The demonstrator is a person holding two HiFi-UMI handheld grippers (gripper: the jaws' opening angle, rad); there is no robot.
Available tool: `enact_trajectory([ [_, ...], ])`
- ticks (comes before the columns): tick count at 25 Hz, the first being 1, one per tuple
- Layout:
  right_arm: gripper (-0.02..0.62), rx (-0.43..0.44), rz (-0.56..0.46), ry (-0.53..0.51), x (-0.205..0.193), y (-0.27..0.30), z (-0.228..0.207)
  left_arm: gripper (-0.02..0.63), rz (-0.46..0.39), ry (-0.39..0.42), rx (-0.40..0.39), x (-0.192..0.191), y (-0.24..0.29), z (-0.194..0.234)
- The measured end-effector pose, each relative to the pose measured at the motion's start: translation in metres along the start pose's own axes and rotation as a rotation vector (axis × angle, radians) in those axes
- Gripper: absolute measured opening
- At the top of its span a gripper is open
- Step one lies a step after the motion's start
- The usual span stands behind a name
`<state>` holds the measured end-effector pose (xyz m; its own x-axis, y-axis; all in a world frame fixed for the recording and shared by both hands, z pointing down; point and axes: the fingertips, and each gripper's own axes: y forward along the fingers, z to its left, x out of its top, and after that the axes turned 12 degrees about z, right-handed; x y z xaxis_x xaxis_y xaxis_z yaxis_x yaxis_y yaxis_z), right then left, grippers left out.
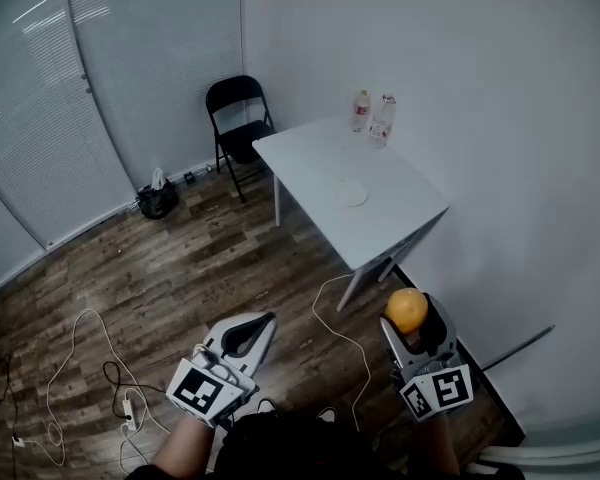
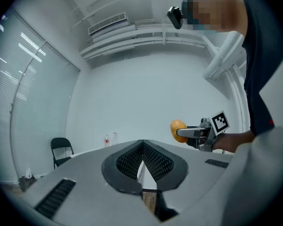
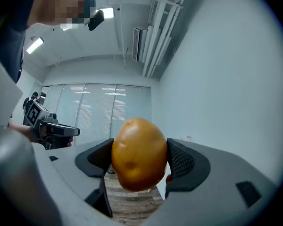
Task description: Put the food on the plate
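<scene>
My right gripper [image 1: 410,315] is shut on a yellow-orange potato [image 1: 407,309], held up in the air near the white wall, well short of the table. In the right gripper view the potato [image 3: 139,153] fills the gap between the black pads [image 3: 181,161]. A small white plate [image 1: 352,193] lies near the middle of the white table [image 1: 300,153], far ahead of both grippers. My left gripper [image 1: 264,321] hangs above the wooden floor with its jaws closed together and nothing in them. The left gripper view shows the potato [image 2: 178,130] off to the right.
Two plastic bottles [image 1: 361,110] [image 1: 382,120] stand at the table's far edge by the wall. A black folding chair [image 1: 238,118] sits left of the table. A dark bag [image 1: 157,200] and loose cables [image 1: 80,368] lie on the floor.
</scene>
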<state>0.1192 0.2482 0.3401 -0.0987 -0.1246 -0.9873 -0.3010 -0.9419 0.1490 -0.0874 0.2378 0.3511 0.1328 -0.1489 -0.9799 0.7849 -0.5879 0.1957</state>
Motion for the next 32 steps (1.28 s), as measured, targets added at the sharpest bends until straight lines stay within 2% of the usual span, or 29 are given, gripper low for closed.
enact_trajectory([
  [9,0.364,0.003,0.006,-0.003,0.005,0.042,0.031,0.020,-0.003,-0.022,0.006,-0.012,-0.020,0.048],
  [15,0.364,0.007,0.014,0.021,-0.002,0.081,0.067,0.020,0.019,-0.041,0.010,-0.030,-0.039,0.093],
  [19,0.364,0.030,0.043,-0.002,-0.012,0.102,0.082,0.020,0.028,-0.054,0.019,-0.036,-0.042,0.115],
  [26,0.364,0.036,0.066,0.044,-0.027,0.144,0.060,0.020,0.062,-0.053,0.032,-0.040,-0.016,0.147],
  [32,0.364,0.052,0.059,0.072,-0.034,0.199,0.008,0.020,0.083,-0.041,0.064,-0.026,0.042,0.178],
])
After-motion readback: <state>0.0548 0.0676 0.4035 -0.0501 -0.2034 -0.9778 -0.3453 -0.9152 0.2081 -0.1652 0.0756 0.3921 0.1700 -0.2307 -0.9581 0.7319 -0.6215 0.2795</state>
